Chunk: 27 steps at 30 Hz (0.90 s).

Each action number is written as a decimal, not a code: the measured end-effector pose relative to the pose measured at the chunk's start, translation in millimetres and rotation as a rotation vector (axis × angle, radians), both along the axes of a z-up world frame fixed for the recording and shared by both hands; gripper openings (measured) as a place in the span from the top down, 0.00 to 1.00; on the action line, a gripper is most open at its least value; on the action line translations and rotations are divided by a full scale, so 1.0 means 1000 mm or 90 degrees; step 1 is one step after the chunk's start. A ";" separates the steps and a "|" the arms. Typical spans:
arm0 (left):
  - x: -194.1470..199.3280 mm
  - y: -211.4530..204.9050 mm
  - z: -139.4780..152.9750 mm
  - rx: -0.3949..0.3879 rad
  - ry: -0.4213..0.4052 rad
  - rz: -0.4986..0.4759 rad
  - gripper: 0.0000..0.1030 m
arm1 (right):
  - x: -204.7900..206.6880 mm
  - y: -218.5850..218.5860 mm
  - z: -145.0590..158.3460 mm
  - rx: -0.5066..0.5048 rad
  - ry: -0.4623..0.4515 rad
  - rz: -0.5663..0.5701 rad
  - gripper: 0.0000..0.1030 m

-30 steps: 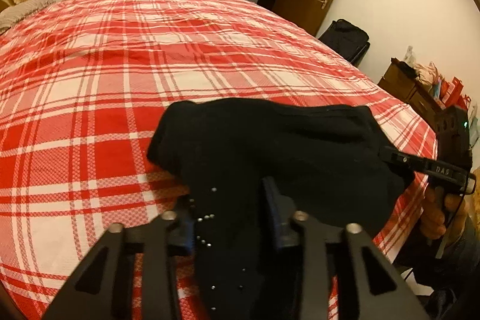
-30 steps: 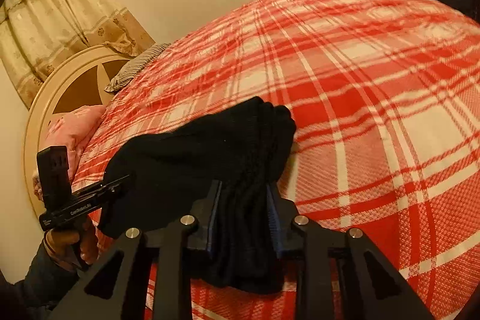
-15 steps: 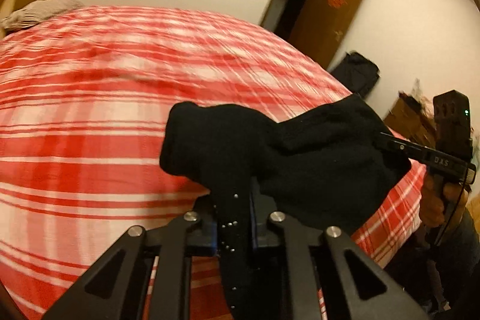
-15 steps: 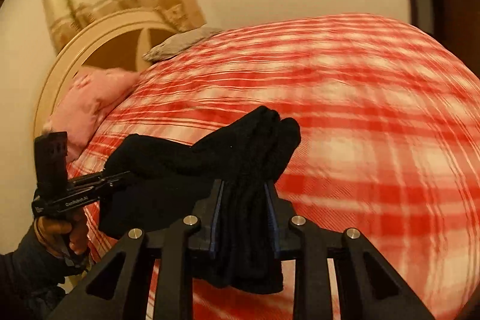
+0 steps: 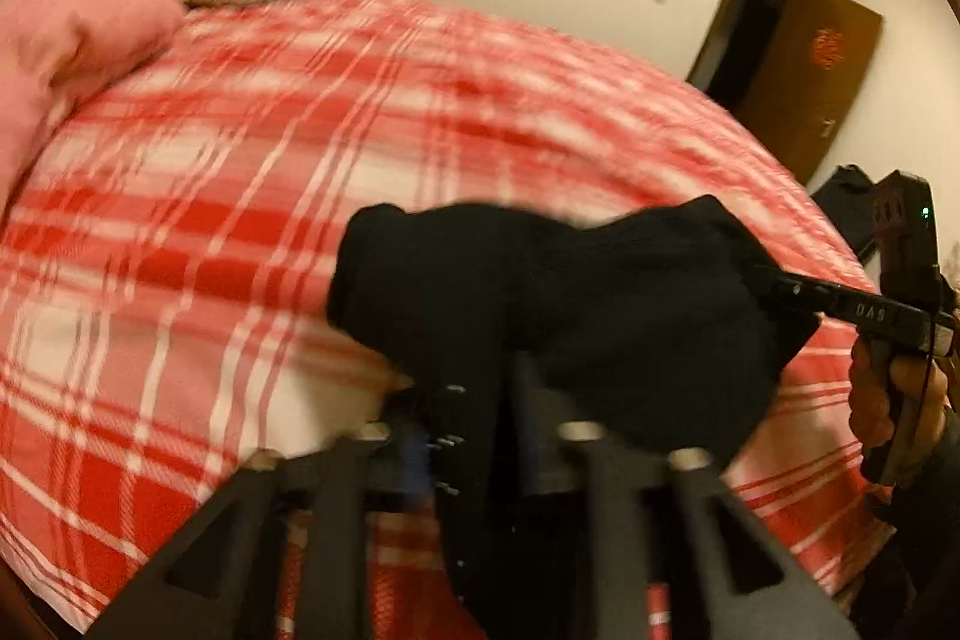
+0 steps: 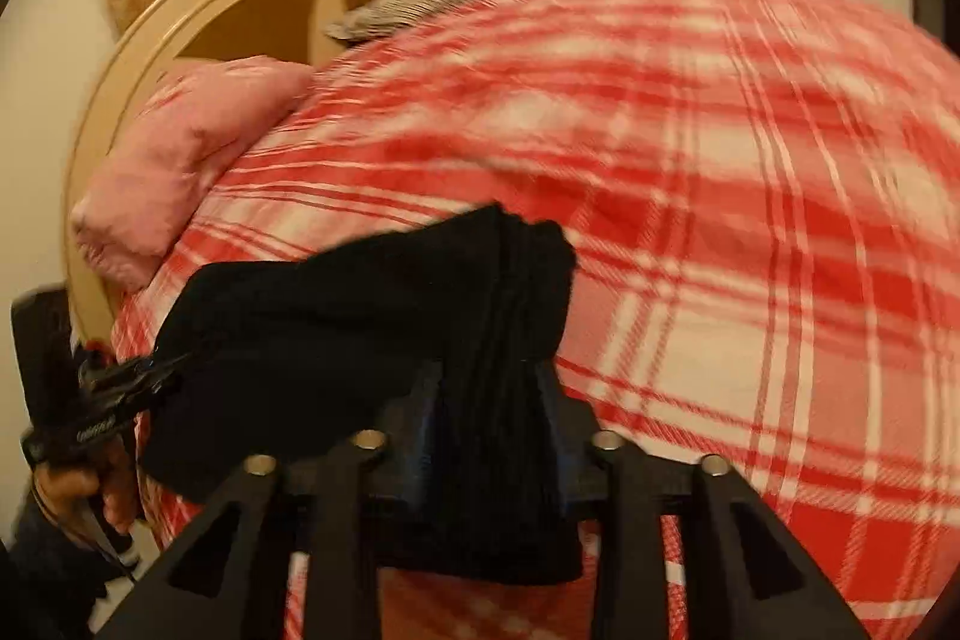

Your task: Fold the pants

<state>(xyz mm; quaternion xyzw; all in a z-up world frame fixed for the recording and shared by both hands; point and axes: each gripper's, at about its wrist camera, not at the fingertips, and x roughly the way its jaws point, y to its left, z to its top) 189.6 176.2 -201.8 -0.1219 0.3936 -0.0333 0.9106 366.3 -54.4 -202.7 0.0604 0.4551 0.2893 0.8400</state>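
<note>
The black pants point(image 5: 600, 304) hang bunched between both grippers, lifted above the red plaid bed point(image 5: 240, 172). My left gripper point(image 5: 474, 418) is shut on one end of the pants, the end with small metal studs. My right gripper point(image 6: 489, 400) is shut on the other end, a thick ribbed bundle of the pants point(image 6: 384, 316). The right gripper also shows at the right of the left wrist view point(image 5: 774, 283), and the left gripper at the lower left of the right wrist view point(image 6: 162, 367). The fingertips are hidden in the cloth.
A pink pillow point(image 6: 192, 160) and a grey striped pillow point(image 6: 420, 4) lie at the head of the bed by a round cream headboard point(image 6: 150, 40). A brown door point(image 5: 804, 70) and a dark bag point(image 5: 852, 202) stand at the right.
Both grippers lifted the pants and swung left toward the head of the bed. The left gripper closed on the studded end about a second ago.
</note>
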 end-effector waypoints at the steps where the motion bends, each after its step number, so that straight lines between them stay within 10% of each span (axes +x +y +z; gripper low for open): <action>1: -0.003 0.002 -0.003 -0.001 -0.008 0.020 0.38 | 0.000 -0.005 -0.001 0.004 0.006 -0.010 0.45; 4: -0.002 0.005 -0.004 0.001 -0.011 0.048 0.23 | -0.010 -0.017 0.010 -0.008 -0.015 -0.016 0.45; 27: -0.036 -0.016 -0.011 0.063 -0.005 0.073 0.03 | -0.050 -0.041 -0.002 -0.010 -0.017 -0.051 0.34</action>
